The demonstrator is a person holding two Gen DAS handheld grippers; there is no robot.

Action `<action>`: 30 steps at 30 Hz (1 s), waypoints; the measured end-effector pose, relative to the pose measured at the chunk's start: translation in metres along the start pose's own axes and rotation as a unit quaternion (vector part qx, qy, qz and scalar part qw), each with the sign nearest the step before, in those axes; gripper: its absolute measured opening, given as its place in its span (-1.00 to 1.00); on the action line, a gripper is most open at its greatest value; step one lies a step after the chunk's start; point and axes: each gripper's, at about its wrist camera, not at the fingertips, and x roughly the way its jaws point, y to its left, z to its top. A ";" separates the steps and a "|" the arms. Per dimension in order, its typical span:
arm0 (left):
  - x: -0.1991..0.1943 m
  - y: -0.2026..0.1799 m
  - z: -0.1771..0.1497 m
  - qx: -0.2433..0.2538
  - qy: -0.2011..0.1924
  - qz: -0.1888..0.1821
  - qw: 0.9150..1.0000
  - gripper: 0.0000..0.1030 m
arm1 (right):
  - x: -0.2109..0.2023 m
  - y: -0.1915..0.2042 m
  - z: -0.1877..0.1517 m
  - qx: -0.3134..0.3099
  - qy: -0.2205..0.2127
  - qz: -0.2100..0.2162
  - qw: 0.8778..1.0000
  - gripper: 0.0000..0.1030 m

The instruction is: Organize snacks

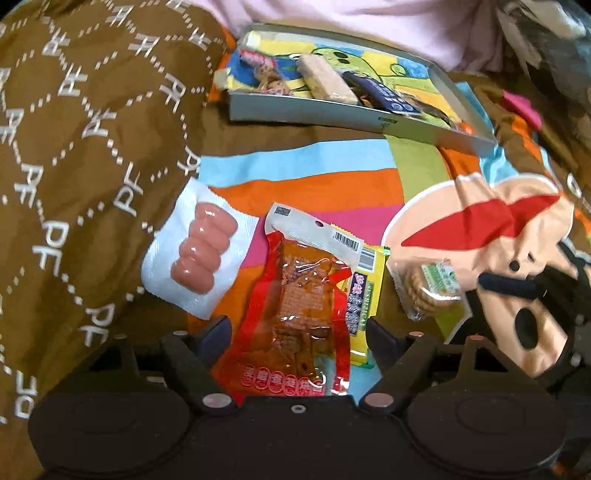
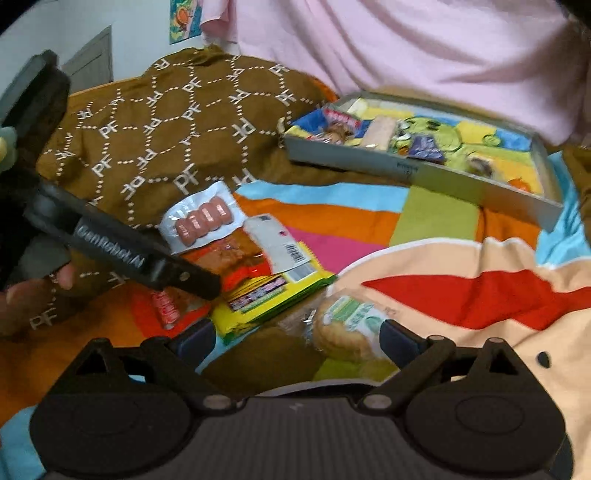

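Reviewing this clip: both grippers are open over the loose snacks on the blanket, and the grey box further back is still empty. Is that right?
Not quite. The grey box is not empty: the left wrist view shows several snacks in it, among them a pale wafer bar and a dark blue packet. The rest holds: left gripper and right gripper are open over the loose snacks.

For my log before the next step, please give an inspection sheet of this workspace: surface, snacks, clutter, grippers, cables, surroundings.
Surface: bed with a colourful cartoon blanket and a brown PF-print quilt.
Job's things: grey tray already holding several snacks; loose on the blanket lie a sausage pack, a red pouch overlapping a yellow packet, and a biscuit pack.
Clutter: nothing seen.
Grippers: left gripper open, straddling the red pouch; right gripper open around the biscuit pack.
Cables: nothing seen.
Surroundings: pink cloth behind the tray; white wall.
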 end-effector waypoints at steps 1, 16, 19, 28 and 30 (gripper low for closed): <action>0.001 -0.002 0.000 0.011 0.000 0.004 1.000 0.60 | 0.001 -0.001 0.000 0.000 -0.001 -0.009 1.000 0.94; 0.027 -0.007 0.004 0.041 0.012 0.026 0.999 0.56 | 0.041 -0.011 -0.006 -0.018 0.003 -0.048 0.999 0.90; 0.026 -0.003 0.006 0.029 0.012 0.016 0.999 0.40 | 0.044 -0.009 -0.006 -0.028 0.004 -0.067 0.997 0.74; 0.026 -0.006 0.005 0.019 0.036 -0.010 0.999 0.28 | 0.044 -0.008 -0.004 -0.025 0.022 -0.066 0.997 0.52; 0.024 -0.007 0.004 0.016 0.043 -0.017 0.999 0.26 | 0.043 -0.006 -0.005 -0.029 0.026 -0.067 0.997 0.50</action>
